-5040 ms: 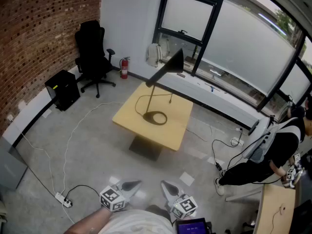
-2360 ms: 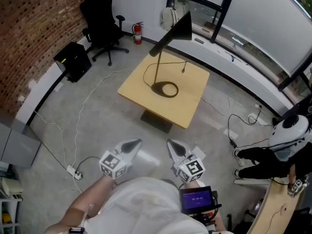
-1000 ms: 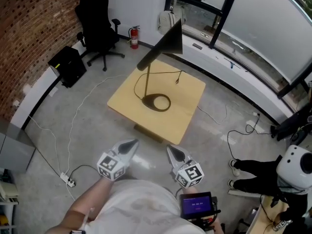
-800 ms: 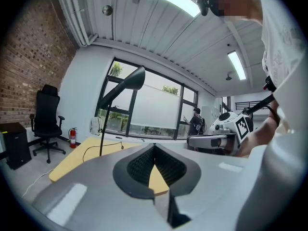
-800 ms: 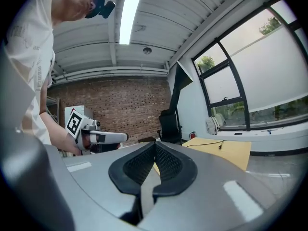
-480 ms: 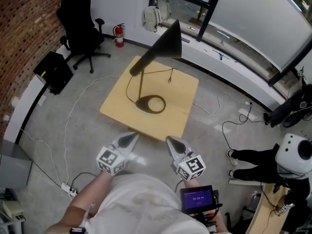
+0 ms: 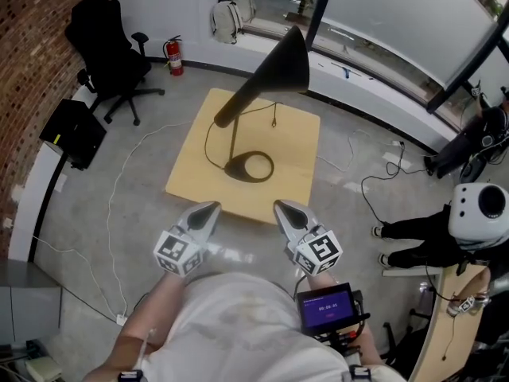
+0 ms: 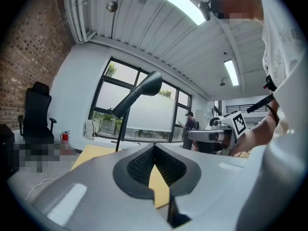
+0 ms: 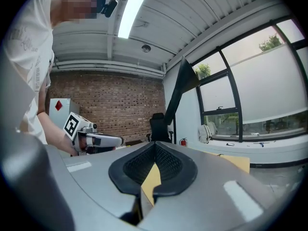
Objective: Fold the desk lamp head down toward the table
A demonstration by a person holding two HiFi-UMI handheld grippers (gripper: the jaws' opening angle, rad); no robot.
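At the far left of the head view a brick wall (image 7: pixel 32 22) runs down the frame, with a black office chair (image 7: pixel 103 42) and a black box (image 7: pixel 71 134) on the floor beside it. Further right, a red fire extinguisher (image 7: pixel 172 56) and a pale backpack (image 7: pixel 225 18) sit along the back wall.

In the middle stands a square wooden table (image 7: pixel 191 177). The desk lamp (image 7: pixel 266 78) is on it, its ring base (image 7: pixel 249 166) resting near the table's centre. Its stem is upright and the black cone head is raised and slanted toward the upper right.

Below the table's near edge, the left gripper (image 7: pixel 207 211) is at lower centre-left. Its jaws are pressed together with nothing between them, as the left gripper view shows (image 8: pixel 154 165). Just right of it, the right gripper (image 7: pixel 285 211) is likewise closed and empty (image 9: pixel 154 170). Both point toward the table and are well apart from the lamp.

Lower right of the grippers, a small lit screen (image 7: pixel 326 306) hangs at the person's waist. At the right edge another person in a white helmet (image 7: pixel 477 209) sits on the floor.
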